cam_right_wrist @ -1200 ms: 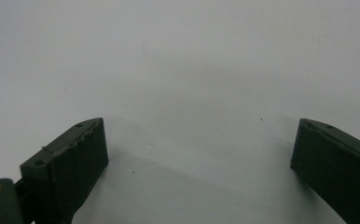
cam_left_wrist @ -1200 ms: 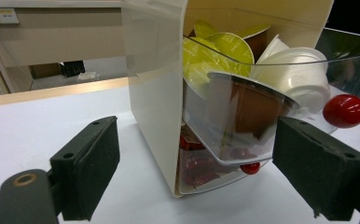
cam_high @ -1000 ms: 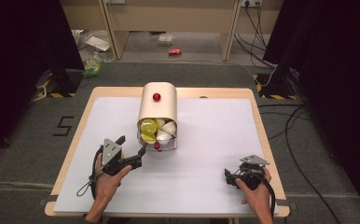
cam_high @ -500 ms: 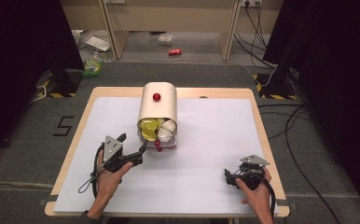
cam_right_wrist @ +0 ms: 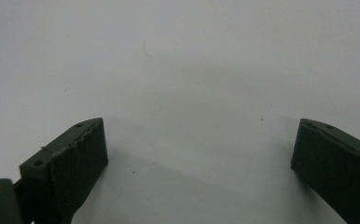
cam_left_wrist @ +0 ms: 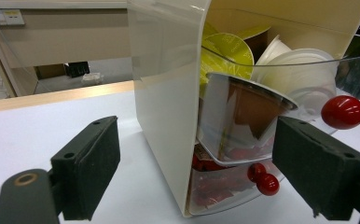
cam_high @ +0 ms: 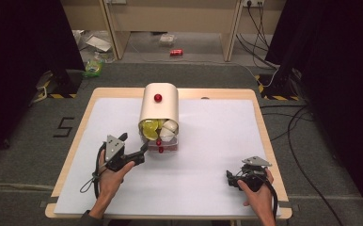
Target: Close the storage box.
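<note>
Cream-coloured and rounded on top, the capsule dispenser (cam_high: 159,109) stands at the middle of the white-covered bench (cam_high: 217,141) in the high view, its open front facing the person, so the clear drawers can be reached from the near side; a red knob (cam_high: 158,98) sits on its top. At about 7 o'clock from it, the left hand-held gripper (cam_high: 141,151) points toward 2 o'clock at the lower front corner, jaws apart, tips just beside the small red drawer knobs (cam_high: 160,147), a placing that reads as lining up for a pull on a drawer. Far off at 4 o'clock near the bench's front edge, the right hand-held gripper (cam_high: 230,177) rests low in the person's hand, well clear, seemingly parked while the other works. In the left gripper view the two black pads (cam_left_wrist: 93,171) stand wide, holding nothing and straddling the dispenser's side wall (cam_left_wrist: 169,107): the left pad is outside it, the right pad in front of the clear upper drawer (cam_left_wrist: 243,116), which holds a foil-rimmed capsule with yellow-green and white ones behind. A large red knob (cam_left_wrist: 342,112) shows at 3 o'clock, and two smaller ones (cam_left_wrist: 263,178) on the red-filled lower drawer sit just inside the right pad. In the right gripper view its pads (cam_right_wrist: 71,163) are spread wide over bare white surface, empty.
</note>
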The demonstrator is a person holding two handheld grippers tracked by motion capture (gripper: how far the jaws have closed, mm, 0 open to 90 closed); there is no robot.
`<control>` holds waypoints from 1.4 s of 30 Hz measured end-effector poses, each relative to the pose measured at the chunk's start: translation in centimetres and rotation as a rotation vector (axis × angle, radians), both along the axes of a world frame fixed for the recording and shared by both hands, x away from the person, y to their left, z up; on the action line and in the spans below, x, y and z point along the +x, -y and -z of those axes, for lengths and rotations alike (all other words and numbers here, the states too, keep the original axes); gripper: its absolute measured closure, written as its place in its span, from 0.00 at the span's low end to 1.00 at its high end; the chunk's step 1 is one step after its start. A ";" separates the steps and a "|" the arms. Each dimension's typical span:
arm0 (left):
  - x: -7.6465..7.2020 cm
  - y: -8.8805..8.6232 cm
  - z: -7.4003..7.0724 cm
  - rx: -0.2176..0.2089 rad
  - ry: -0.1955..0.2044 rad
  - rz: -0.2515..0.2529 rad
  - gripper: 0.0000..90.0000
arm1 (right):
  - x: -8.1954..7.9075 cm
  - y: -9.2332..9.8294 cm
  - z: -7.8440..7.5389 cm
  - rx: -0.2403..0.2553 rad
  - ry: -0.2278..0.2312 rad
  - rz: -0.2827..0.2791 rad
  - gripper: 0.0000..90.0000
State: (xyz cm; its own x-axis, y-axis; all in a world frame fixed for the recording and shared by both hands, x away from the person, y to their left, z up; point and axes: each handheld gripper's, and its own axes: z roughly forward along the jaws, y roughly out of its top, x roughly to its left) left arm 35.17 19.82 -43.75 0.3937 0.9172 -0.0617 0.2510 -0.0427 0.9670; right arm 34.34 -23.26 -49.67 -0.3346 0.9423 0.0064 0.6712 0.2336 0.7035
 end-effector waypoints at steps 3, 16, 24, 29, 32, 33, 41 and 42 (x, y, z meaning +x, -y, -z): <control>0.1 0.0 0.0 0.002 0.001 -0.001 0.16 | 0.0 0.0 0.0 0.000 0.000 0.001 0.04; 0.7 0.1 0.1 -0.006 -0.001 -0.011 0.16 | 0.0 0.0 0.0 0.001 -0.001 -0.001 0.04; 0.9 0.0 0.1 0.002 0.002 -0.009 0.16 | 0.0 0.0 0.0 0.000 -0.001 0.000 0.04; 1.0 0.0 0.1 0.002 0.003 -0.012 0.16 | 0.0 0.0 0.0 0.000 -0.001 0.000 0.04; 1.1 0.0 0.0 0.004 0.001 -0.015 0.16 | 0.0 0.0 0.0 0.000 -0.001 0.000 0.04; 1.1 0.1 0.0 0.012 0.003 -0.015 0.16 | 0.0 0.0 0.0 0.001 -0.001 0.000 0.04; 1.5 0.1 -0.2 0.028 0.002 -0.021 0.16 | 0.0 0.0 0.0 0.000 -0.001 0.000 0.04; 1.6 0.1 -0.2 0.030 0.001 -0.021 0.16 | 0.0 0.0 0.0 0.000 -0.001 0.000 0.04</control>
State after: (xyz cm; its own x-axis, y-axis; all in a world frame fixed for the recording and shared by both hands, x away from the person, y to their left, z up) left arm 36.73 19.69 -43.55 0.3743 0.9267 -0.0340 0.2511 -0.0659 0.9657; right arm 34.34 -23.25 -49.67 -0.3347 0.9423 0.0069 0.6716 0.2334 0.7032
